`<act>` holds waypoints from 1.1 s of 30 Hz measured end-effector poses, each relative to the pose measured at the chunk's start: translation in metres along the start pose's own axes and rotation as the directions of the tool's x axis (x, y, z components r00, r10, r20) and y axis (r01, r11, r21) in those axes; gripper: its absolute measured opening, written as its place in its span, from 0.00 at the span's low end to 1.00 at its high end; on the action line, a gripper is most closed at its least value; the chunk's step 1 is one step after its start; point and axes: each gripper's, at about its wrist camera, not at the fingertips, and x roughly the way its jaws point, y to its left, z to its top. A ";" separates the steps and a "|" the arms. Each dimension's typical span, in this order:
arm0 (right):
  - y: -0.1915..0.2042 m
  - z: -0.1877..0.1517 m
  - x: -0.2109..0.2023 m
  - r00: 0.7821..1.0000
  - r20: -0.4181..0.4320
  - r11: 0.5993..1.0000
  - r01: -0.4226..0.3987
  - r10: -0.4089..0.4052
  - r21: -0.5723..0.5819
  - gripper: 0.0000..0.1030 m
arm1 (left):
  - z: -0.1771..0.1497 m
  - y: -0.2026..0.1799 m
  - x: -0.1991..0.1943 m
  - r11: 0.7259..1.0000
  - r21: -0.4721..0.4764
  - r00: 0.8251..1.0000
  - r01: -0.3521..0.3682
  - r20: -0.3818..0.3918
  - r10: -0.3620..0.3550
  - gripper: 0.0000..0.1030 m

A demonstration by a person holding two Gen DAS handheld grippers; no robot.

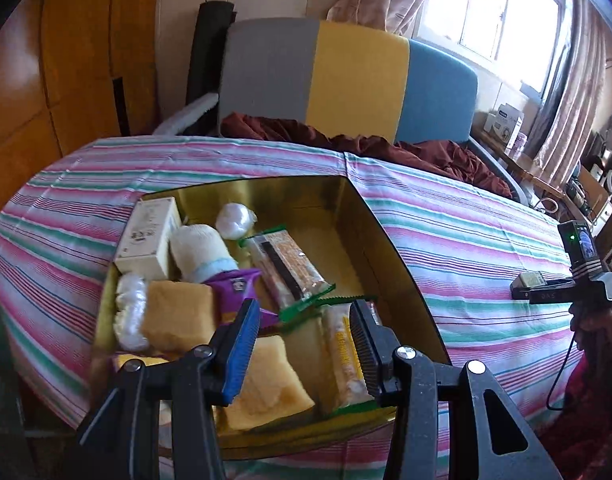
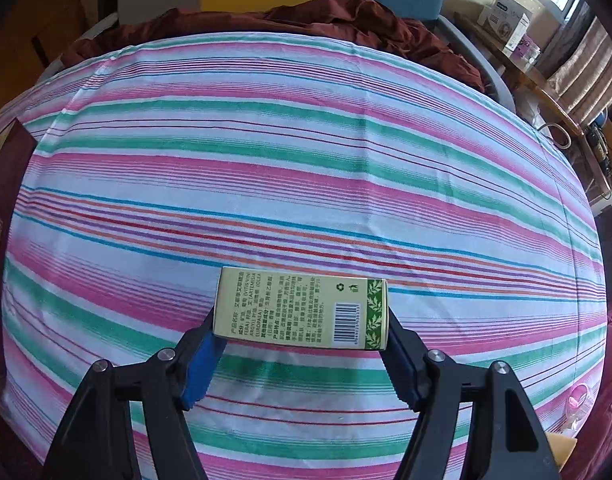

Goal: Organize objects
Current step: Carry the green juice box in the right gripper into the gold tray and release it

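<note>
A gold-lined box (image 1: 381,240) sits on the striped cloth and holds a white carton (image 1: 148,240), a rolled sock (image 1: 200,252), snack bars (image 1: 286,266), yellow sponges (image 1: 178,314) and white bundles (image 1: 236,220). My left gripper (image 1: 304,346) hovers open over the box's near end, holding nothing. My right gripper (image 2: 302,354) is shut on a pale green carton (image 2: 302,312) with a barcode, held just above the cloth. The right gripper also shows at the right edge of the left wrist view (image 1: 553,292).
The striped cloth (image 2: 306,160) covers the table. A dark red blanket (image 1: 425,152) and a grey, yellow and blue headboard (image 1: 345,76) lie behind. A cluttered shelf (image 1: 585,188) stands at the right. The box's dark wall (image 2: 2,216) shows at the left.
</note>
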 end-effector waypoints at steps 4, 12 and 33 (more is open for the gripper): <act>0.038 0.003 -0.021 0.996 0.055 0.997 -0.073 0.075 -0.040 0.70 | 0.001 0.006 -0.009 0.999 0.004 0.999 -0.041 0.029 0.041 0.46; 0.144 0.009 -0.078 0.958 0.165 0.957 -0.200 0.236 -0.213 0.70 | -0.002 0.021 -0.025 0.998 -0.006 0.994 -0.057 0.089 0.057 0.47; 0.321 0.012 -0.048 0.973 0.054 0.854 -0.170 0.225 -0.492 0.71 | -0.012 0.079 -0.050 0.981 -0.110 0.976 -0.157 0.135 0.171 0.75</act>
